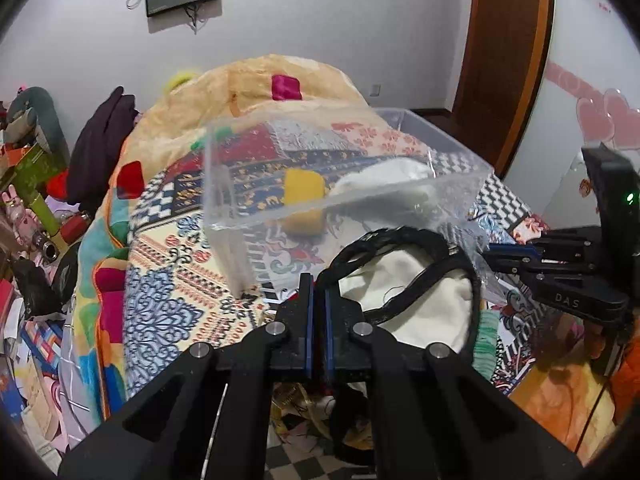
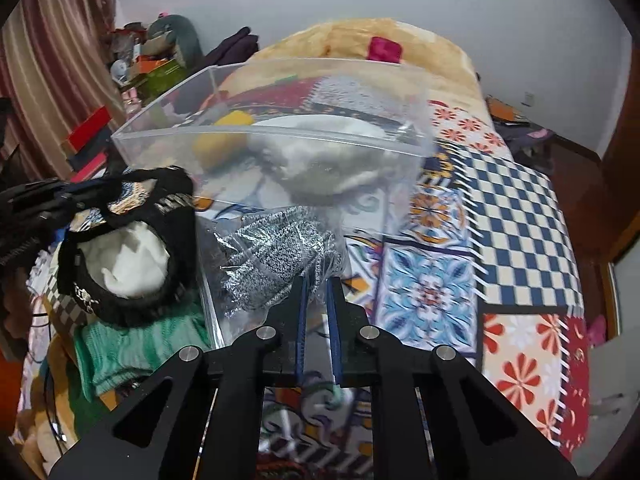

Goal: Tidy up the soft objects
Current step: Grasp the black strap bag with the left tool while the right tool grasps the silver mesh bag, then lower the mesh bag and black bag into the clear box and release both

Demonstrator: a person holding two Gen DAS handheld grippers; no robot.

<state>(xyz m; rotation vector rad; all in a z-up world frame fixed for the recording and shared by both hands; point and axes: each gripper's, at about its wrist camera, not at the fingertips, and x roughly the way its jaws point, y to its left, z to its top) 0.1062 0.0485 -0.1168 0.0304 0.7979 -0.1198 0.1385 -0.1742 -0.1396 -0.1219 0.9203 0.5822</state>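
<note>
A clear plastic bin (image 1: 404, 188) (image 2: 280, 136) stands on the patterned bed and holds a yellow soft block (image 1: 303, 198) (image 2: 224, 136) and a white fluffy item (image 1: 384, 180) (image 2: 320, 148). My left gripper (image 1: 319, 280) is shut on the black rim of a black hat with white lining (image 1: 412, 284) (image 2: 128, 248), held just in front of the bin. My right gripper (image 2: 317, 276) is shut on a clear bag holding a grey knit item (image 2: 272, 256), at the bin's near wall. The right gripper also shows in the left wrist view (image 1: 496, 252).
A green knit piece (image 2: 136, 348) lies under the hat at the bed's near left. A beige quilt (image 1: 280, 84) with a pink patch is heaped behind the bin. Clutter and boxes (image 1: 36, 184) fill the floor at left. A brown door (image 1: 508, 52) stands at right.
</note>
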